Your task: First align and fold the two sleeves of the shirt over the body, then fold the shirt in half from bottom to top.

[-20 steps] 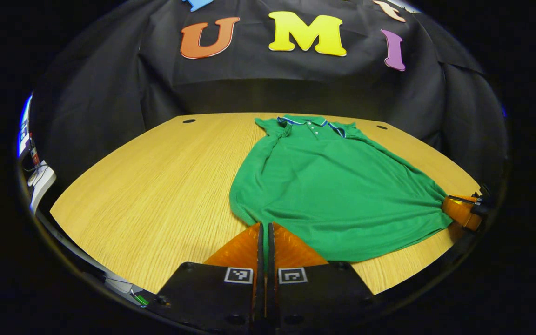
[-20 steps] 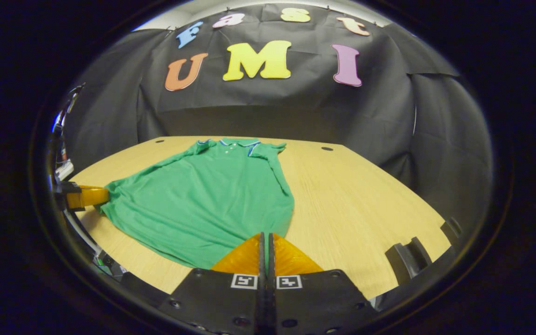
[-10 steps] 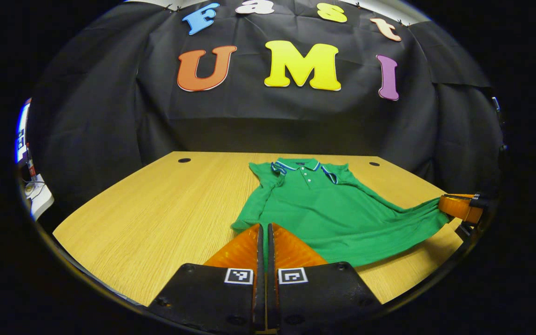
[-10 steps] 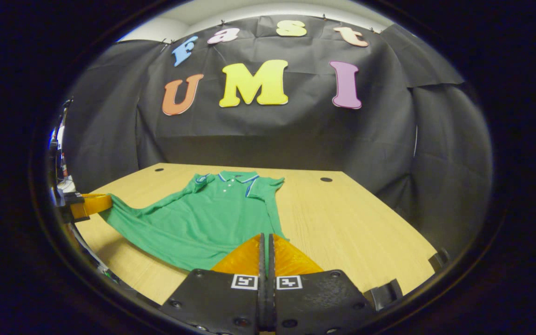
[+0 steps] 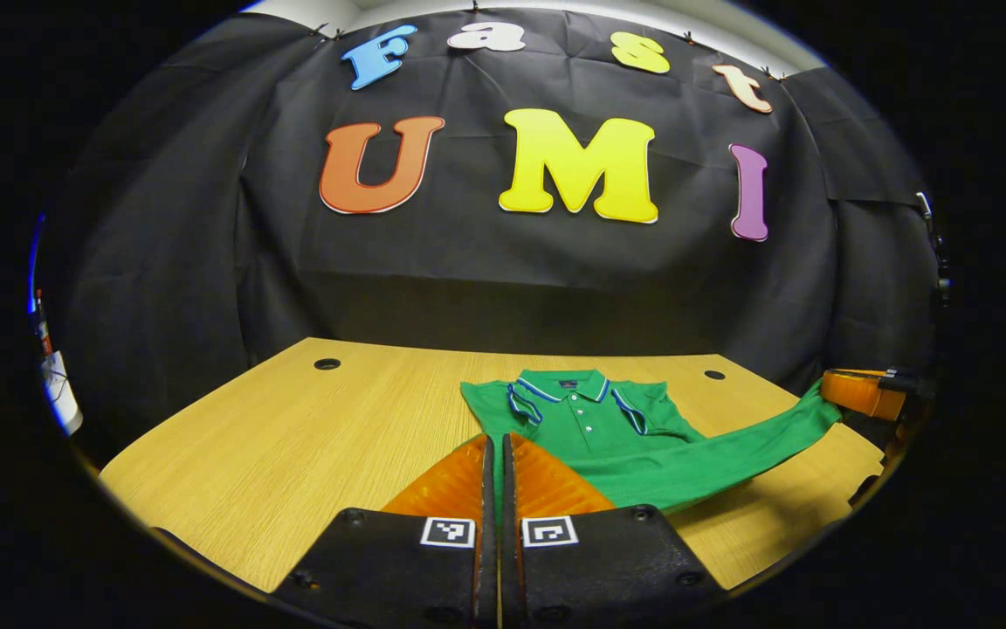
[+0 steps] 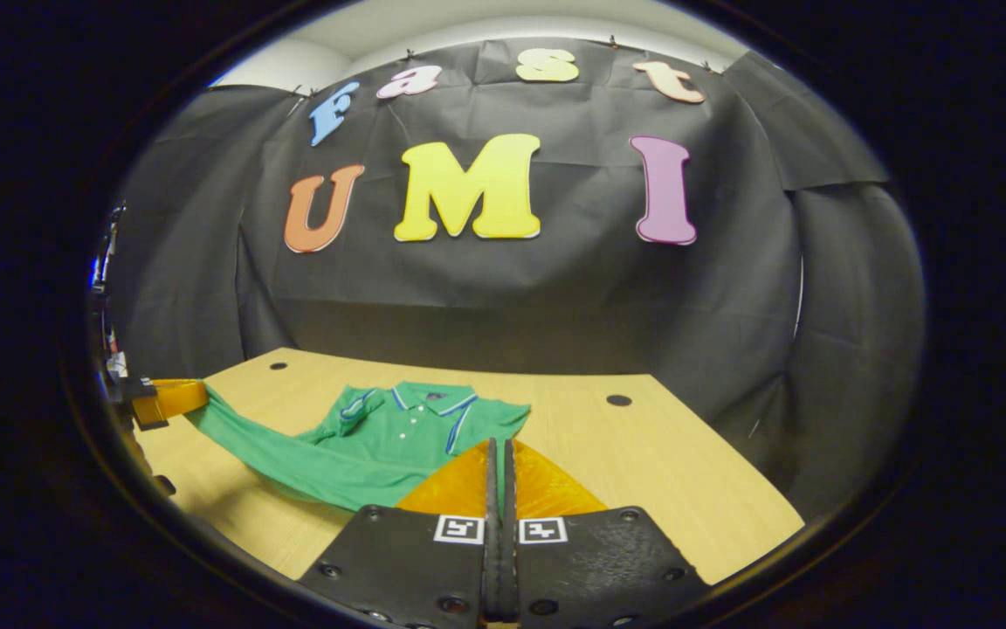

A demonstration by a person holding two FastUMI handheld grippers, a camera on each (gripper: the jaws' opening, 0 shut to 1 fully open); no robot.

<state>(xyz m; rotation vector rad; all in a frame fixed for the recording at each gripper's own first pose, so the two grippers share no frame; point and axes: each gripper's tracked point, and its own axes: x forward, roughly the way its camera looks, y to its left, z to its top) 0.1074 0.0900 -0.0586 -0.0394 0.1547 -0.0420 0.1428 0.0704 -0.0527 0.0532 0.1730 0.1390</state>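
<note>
In the left gripper view, the left claw point(image 5: 496, 454) is pinched tight on a bottom corner of the green shirt point(image 5: 643, 454), its two fingers pressed together with cloth between them; at the far right edge the right claw point(image 5: 857, 391) holds the other bottom corner. The hem is raised between them, likely so the lower half can be carried up over the collar point(image 5: 566, 384), which lies flat on the wooden surface point(image 5: 293, 437). In the right gripper view, the right claw point(image 6: 500, 467) is likewise clamped on the shirt point(image 6: 354, 454), and the left claw point(image 6: 173, 397) grips at the far left. The surface point(image 6: 660, 472) has small round holes near its back edge, and black cloth walls the booth behind.
</note>
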